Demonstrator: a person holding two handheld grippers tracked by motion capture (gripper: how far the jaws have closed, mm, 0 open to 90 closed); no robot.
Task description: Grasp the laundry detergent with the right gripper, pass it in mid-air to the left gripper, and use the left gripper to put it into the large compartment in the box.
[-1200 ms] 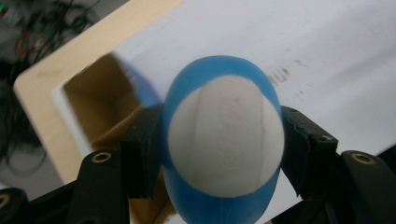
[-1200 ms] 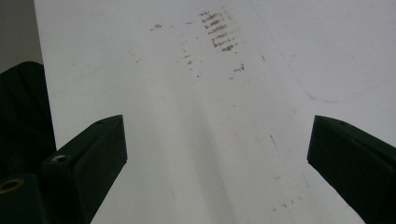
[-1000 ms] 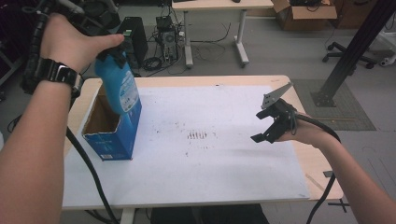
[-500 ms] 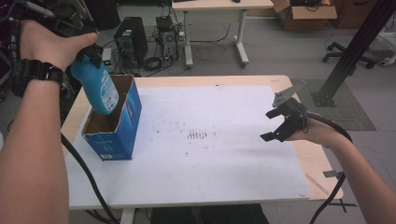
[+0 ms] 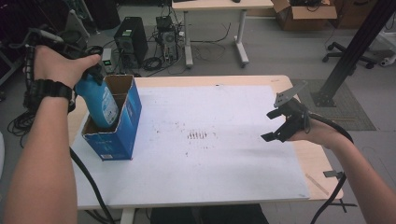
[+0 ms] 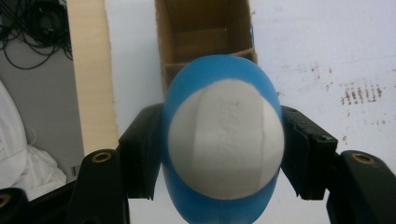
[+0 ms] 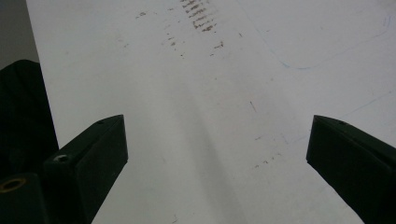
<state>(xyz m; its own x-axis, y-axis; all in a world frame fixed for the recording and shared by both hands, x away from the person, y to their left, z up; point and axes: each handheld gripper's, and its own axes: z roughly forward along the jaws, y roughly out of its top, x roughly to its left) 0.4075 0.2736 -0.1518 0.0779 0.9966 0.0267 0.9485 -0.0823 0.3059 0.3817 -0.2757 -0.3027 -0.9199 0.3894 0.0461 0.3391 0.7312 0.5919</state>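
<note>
The blue bottle (image 5: pixel 99 103) with a white label is pinched by the left tool (image 6: pixel 219 154), its lower part inside the open blue box (image 5: pixel 122 128) near the desk's (image 5: pixel 224 177) left edge. The right tool (image 5: pixel 276 126) hangs spread over the bare right side.

One blue bottle (image 5: pixel 100 103), one blue cardboard box (image 5: pixel 122 122), two tools, left (image 5: pixel 91 63) and right (image 5: pixel 276 125), and one table (image 5: pixel 224 177).

A computer tower (image 5: pixel 131 41) stands upper left, a cardboard carton (image 5: pixel 304 13) upper right, brown smudges (image 5: pixel 198 135) mid-frame.
</note>
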